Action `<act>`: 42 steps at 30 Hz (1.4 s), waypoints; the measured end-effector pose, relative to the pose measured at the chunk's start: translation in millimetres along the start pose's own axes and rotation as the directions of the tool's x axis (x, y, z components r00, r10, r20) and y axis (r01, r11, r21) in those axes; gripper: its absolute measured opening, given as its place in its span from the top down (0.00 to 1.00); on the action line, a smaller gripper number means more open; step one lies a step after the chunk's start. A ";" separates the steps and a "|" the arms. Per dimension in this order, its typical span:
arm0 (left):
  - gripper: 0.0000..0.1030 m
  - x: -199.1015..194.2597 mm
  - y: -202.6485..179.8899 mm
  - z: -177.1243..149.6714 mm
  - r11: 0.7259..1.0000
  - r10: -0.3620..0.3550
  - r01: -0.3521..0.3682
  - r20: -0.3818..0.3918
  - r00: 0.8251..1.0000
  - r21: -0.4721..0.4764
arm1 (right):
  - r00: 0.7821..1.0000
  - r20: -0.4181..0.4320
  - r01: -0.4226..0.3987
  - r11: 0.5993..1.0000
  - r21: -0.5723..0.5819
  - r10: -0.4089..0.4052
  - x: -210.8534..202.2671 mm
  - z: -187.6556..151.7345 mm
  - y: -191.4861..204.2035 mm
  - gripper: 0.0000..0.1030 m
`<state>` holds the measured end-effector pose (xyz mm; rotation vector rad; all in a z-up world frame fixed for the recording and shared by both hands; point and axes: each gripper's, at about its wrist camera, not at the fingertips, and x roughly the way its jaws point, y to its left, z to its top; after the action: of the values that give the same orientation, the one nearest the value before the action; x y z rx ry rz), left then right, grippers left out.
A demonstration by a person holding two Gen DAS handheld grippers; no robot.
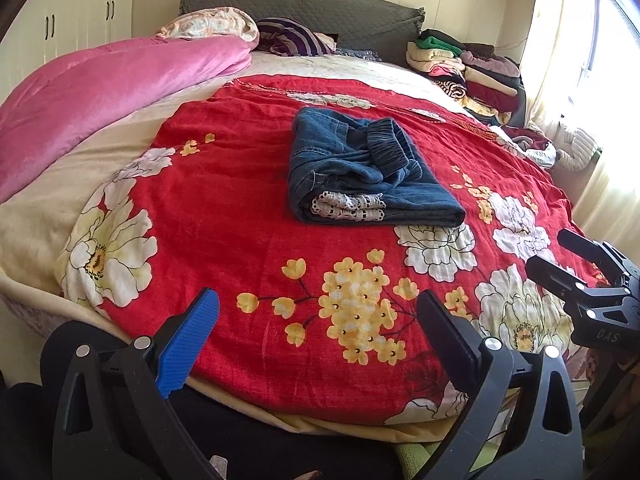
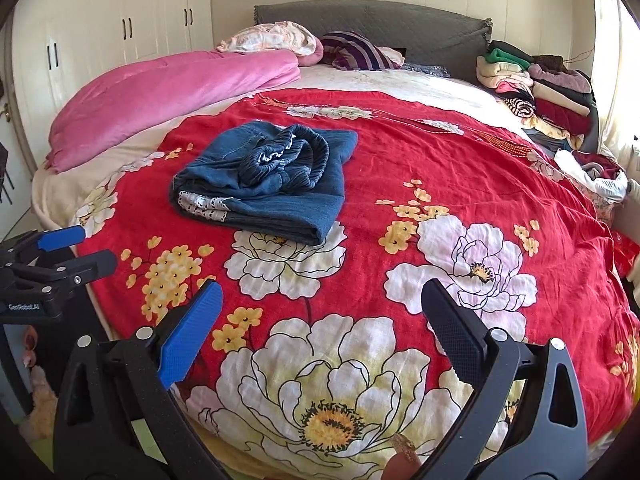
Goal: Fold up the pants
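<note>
Left wrist view: we note the folded dark-blue denim pants with white lace trim lying as a compact bundle on the red floral cotton bedspread, approx. mid-bed, elastic waistband uppermost and bunched, lace edge showing at the near fold. Nothing touches the pants.

Left hand-held gripper: released, jaws spread wide, nothing between them; it sits over the near edge of the bed, well apart from the pants. One pad is blue ribbed, the other black. Right hand-held gripper shows at the right edge of this view, fingers parted, empty.

Right wrist view: same pants appear left of centre, resting partly over a white printed flower. Right hand-held gripper is released, jaws wide, holding nothing, above the large white flower at the near edge. Left hand-held gripper is seen at left, beside the bed edge, fingers apart.

Other items recorded: rolled pink velvet quilt along the left side of the bed; purple striped pillow and pale floral pillow against the grey quilted headboard; stack of folded mixed-colour clothes at the far right corner; white wardrobe doors w/ dark handles on the left wall; sunlit cream curtain at right.
</note>
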<state>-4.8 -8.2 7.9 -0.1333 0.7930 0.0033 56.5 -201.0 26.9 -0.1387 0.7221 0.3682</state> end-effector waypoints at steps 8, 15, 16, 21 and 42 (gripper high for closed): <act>0.04 -1.5 -1.4 0.3 1.000 0.006 -0.006 0.002 1.000 0.005 | 1.000 0.001 0.001 1.000 -0.001 -0.001 -1.2 0.2 -0.3 0.09; 0.04 -0.8 -0.8 0.9 1.000 0.009 -0.009 -0.004 1.000 0.006 | 1.000 0.001 0.001 1.000 -0.003 -0.001 -1.4 0.1 0.0 0.09; 0.04 -1.1 -1.0 0.7 1.000 0.010 -0.010 -0.003 1.000 0.006 | 1.000 -0.001 0.001 1.000 -0.004 -0.001 -0.9 0.1 -0.1 0.09; 0.04 -1.1 -0.7 0.9 1.000 0.010 -0.010 -0.003 1.000 0.005 | 1.000 -0.002 -0.003 1.000 -0.010 0.003 -1.3 -0.1 1.2 0.09; 0.04 -5.2 -1.5 5.0 1.000 0.010 -0.010 0.007 1.000 0.011 | 1.000 0.000 -0.007 1.000 -0.009 0.007 -1.4 -0.5 0.7 0.09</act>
<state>-4.9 -8.9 15.2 -0.1186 0.7862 0.0086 55.0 -200.9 27.5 -0.1451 0.7214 0.3783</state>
